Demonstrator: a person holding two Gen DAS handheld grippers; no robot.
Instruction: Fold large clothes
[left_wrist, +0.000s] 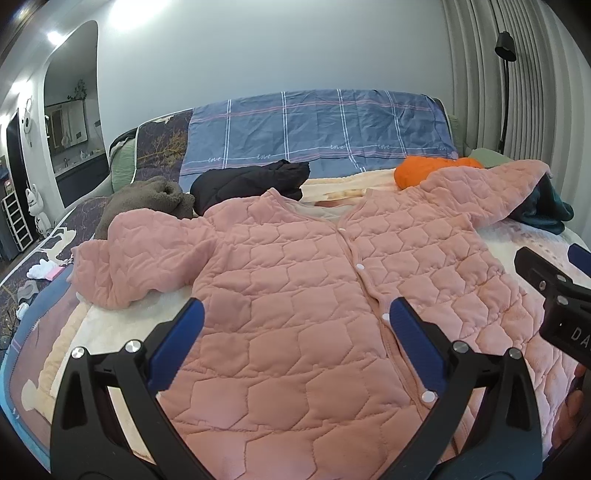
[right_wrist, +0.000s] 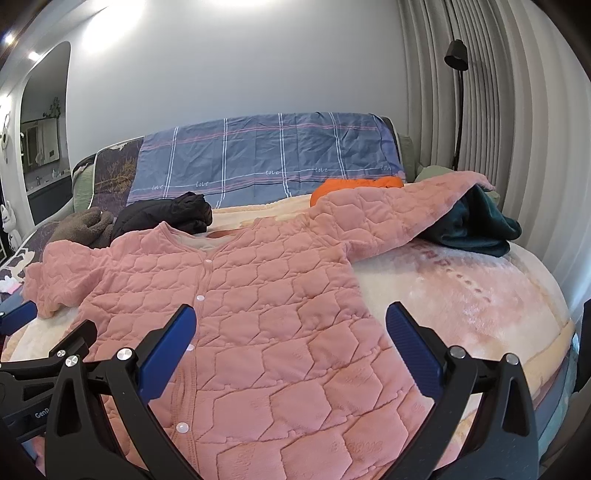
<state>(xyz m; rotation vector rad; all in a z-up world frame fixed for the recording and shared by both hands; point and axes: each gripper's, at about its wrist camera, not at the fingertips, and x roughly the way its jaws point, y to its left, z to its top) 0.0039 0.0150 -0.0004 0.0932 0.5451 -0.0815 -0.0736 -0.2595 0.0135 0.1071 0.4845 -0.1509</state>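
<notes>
One garment: pink quilted jacket (left_wrist: 314, 295), laid front-up and snapped shut on the bed (right_wrist: 461, 295), collar toward the headboard.
Sleeves: its left sleeve (left_wrist: 122, 262) is bunched at the bed edge; the other sleeve (right_wrist: 388, 218) stretches out over a dark teal garment (right_wrist: 480, 225).
Left tongs (left_wrist: 293, 341): spread wide, empty, hovering over the lower front beside the snap placket.
Right tongs (right_wrist: 290, 343): spread wide, empty, above the hem on the other side.
Handling: probably soft, padded and bulky, light but springy; folds may puff open.
Where to hold: likely the sleeve cuff or shoulder seam, pinching a thick edge, since flat quilted panels offer little purchase.
</notes>
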